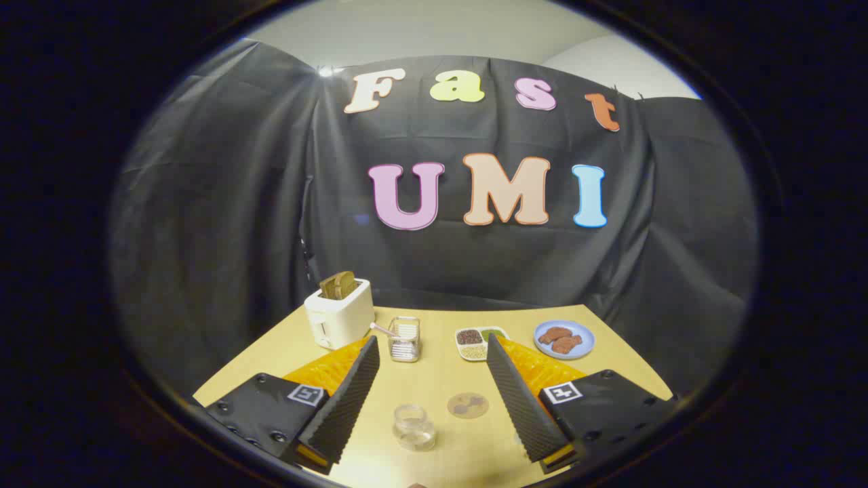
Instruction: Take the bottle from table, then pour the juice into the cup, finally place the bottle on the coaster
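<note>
Light wood tabletop (434, 379), booth wall of black cloth (224, 224) behind it, pale ceiling strip above the cloth. Landmark: the clear glass cup (414, 427), standing upright on the tabletop between the fingers, touching neither. Gripper (432, 352) fingers are spread wide apart, nothing held. Coaster (468, 405) lies flat just right of the cup and slightly beyond it, bare, with a dark pattern too small to read. Further beyond the cup: a small wire holder (404, 339) with a pale stick leaning out; contents hard to make out. Left of that, a white toaster (339, 313) with a slice of toast (338, 285) poking up. Beyond and right of the cup, a small divided tray (477, 342) of grains or seeds, partly cut off by the right finger. Furthest right, a blue plate (564, 339) with brown pieces, kind unclear. Bottle: can't locate it here. Near tabletop edge is cut off; a small dark shape sits there just this side of the cup, unidentifiable.
</note>
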Demonstrator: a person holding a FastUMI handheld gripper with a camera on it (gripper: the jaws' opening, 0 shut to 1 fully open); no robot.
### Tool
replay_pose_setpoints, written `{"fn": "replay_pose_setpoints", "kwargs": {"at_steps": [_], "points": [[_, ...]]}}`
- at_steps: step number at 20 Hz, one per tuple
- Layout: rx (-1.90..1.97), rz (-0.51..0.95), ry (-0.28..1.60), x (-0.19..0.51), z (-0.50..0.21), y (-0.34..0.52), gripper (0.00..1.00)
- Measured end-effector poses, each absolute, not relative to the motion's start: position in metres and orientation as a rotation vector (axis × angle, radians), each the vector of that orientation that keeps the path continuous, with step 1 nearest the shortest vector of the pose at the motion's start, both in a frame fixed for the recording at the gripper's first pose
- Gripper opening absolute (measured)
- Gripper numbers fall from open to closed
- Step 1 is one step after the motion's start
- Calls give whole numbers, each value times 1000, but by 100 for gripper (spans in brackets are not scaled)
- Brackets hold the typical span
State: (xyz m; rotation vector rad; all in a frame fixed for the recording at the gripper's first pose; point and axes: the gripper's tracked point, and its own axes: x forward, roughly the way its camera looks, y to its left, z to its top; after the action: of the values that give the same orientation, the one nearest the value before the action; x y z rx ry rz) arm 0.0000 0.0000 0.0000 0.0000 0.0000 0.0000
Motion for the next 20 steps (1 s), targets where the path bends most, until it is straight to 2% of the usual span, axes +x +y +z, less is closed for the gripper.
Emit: {"fn": "replay_pose_setpoints", "kwargs": {"at_steps": [20], "points": [[20,-14,15,0,-17,27,100]]}}
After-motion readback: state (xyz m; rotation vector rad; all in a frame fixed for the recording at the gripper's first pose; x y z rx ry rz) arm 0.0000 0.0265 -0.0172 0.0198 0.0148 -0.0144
